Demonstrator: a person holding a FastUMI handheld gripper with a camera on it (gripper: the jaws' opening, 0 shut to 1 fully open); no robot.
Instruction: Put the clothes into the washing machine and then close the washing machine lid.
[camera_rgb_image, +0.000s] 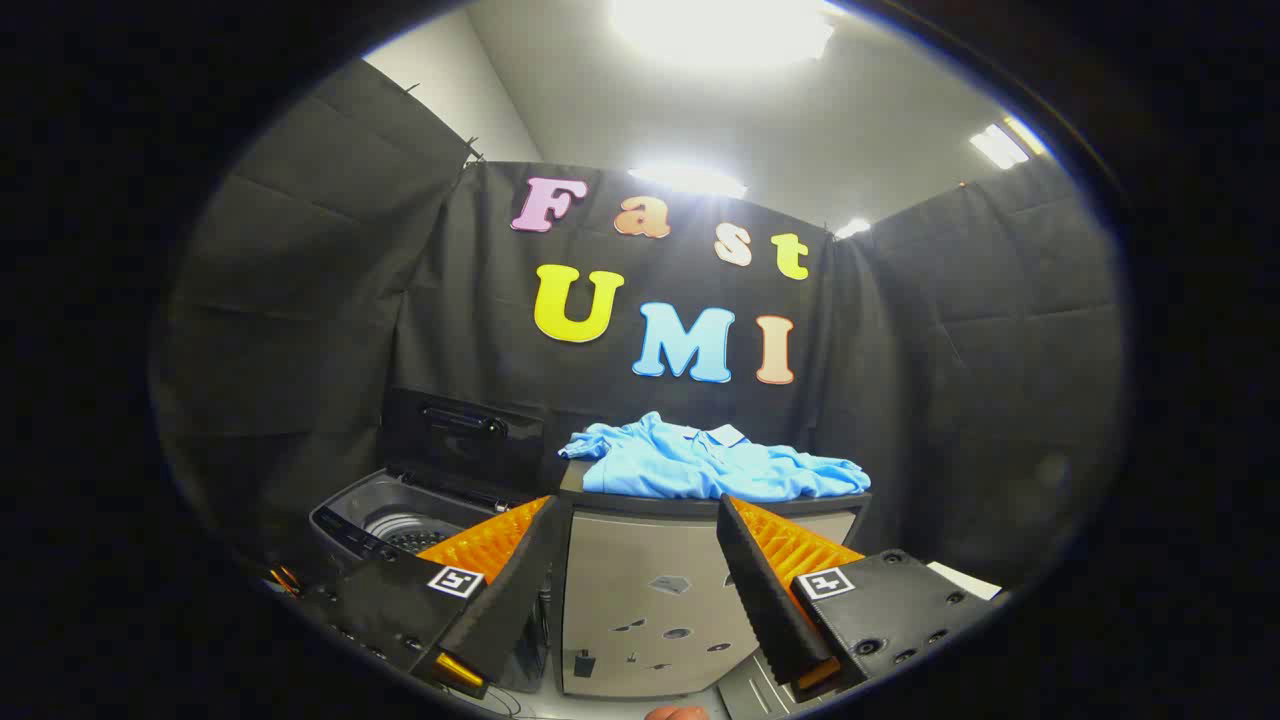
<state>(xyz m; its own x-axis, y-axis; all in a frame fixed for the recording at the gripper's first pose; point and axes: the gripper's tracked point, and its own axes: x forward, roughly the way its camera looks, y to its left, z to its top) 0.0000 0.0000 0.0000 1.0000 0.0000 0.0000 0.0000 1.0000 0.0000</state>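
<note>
In the gripper view, the gripper (635, 520) has its fingers spread wide with nothing between them; it is held back from the furniture, pointing at the front of a grey cabinet (650, 600). The shirt (710, 465), light blue and loosely heaped, lies on top of that cabinet, beyond the fingertips and apart from them. Just beside the cabinet, past the left finger, stands the washer (385, 520); its lid (465, 440) is raised upright behind the opening, and part of the perforated drum (405, 535) shows inside, with no cloth in the part that can be seen. By these signs the task looks hardly begun: the shirt is not yet grasped, let alone carried to the drum, and the lid is still to be lowered. Everything remains: reach, pinch, lift, drop in, close.
</note>
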